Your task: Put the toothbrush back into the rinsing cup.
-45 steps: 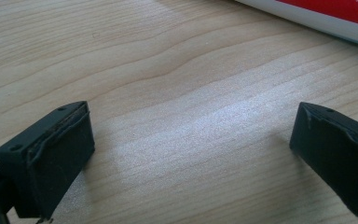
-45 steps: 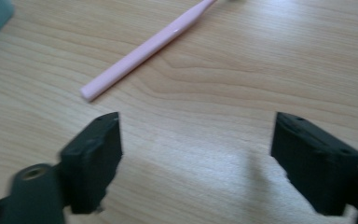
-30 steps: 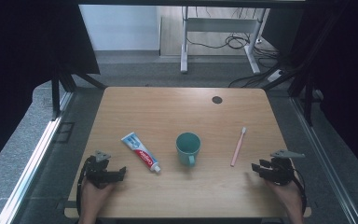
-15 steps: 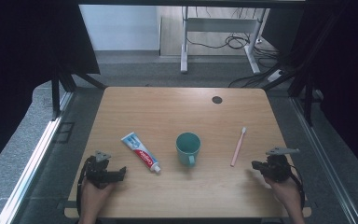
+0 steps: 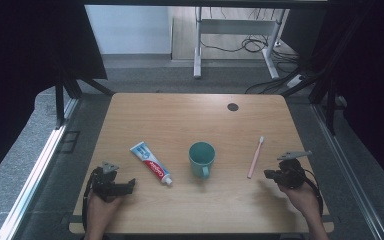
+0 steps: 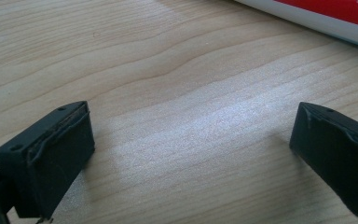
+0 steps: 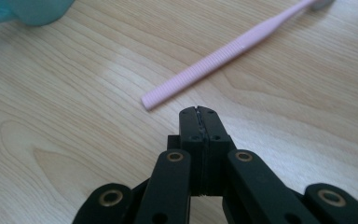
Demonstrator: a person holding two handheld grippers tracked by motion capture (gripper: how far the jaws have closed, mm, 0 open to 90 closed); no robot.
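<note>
The right tool [image 7: 199,111] — jaws pressed together, empty — must reopen before straddling the toothbrush [image 7: 228,49] handle squarely; left tool [image 6: 186,140] gapes idle.

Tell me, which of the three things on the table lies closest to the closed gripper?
The pink toothbrush. Its handle end lies just ahead of the shut right gripper, while the teal cup and the toothpaste tube sit farther toward the other hand.

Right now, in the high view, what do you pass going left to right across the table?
left gripper → toothpaste tube → teal cup → pink toothbrush → right gripper
</note>
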